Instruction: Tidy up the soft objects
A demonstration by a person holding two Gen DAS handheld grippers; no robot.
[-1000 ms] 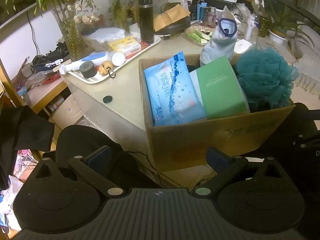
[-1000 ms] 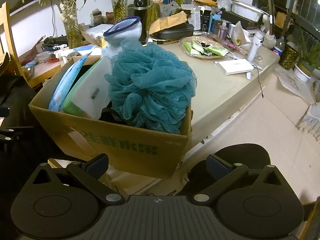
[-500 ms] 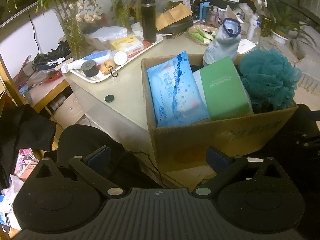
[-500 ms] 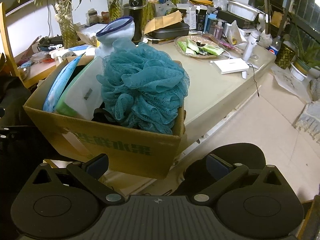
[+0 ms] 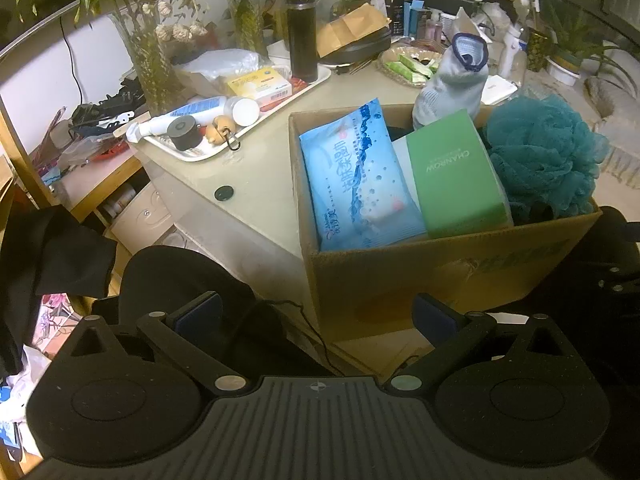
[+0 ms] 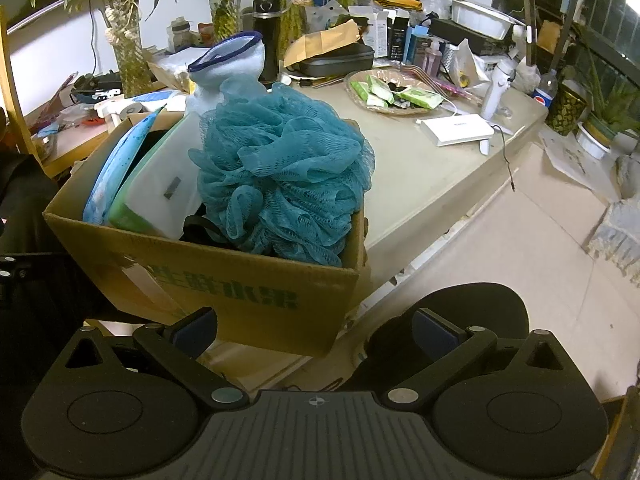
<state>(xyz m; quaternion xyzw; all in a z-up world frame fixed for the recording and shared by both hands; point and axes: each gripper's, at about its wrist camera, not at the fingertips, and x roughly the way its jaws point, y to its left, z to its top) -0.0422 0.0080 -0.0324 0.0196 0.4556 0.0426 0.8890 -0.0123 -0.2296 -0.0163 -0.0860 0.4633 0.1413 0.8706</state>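
A cardboard box (image 5: 440, 276) (image 6: 224, 276) stands at the near edge of a beige table. It holds a blue wet-wipes pack (image 5: 356, 176) (image 6: 116, 168), a green tissue pack (image 5: 456, 172) (image 6: 160, 192), a teal bath pouf (image 5: 544, 160) (image 6: 284, 176) and a white sock with a navy cuff (image 5: 456, 80) (image 6: 228, 68). My left gripper (image 5: 316, 316) is open, below the box's front left corner. My right gripper (image 6: 314, 328) is open in front of the box's lower right corner. Neither holds anything.
A white tray (image 5: 200, 152) with tubes and small items sits left of the box, near a black flask (image 5: 302, 32) and plant vases. A snack basket (image 6: 394, 96) and white device (image 6: 456, 128) lie to the right. Black stools (image 6: 448, 320) stand below on tiled floor.
Both views have drifted slightly: the box sits a little further right in the left wrist view and further left in the right wrist view. Both grippers stay open; the box contents are unchanged.
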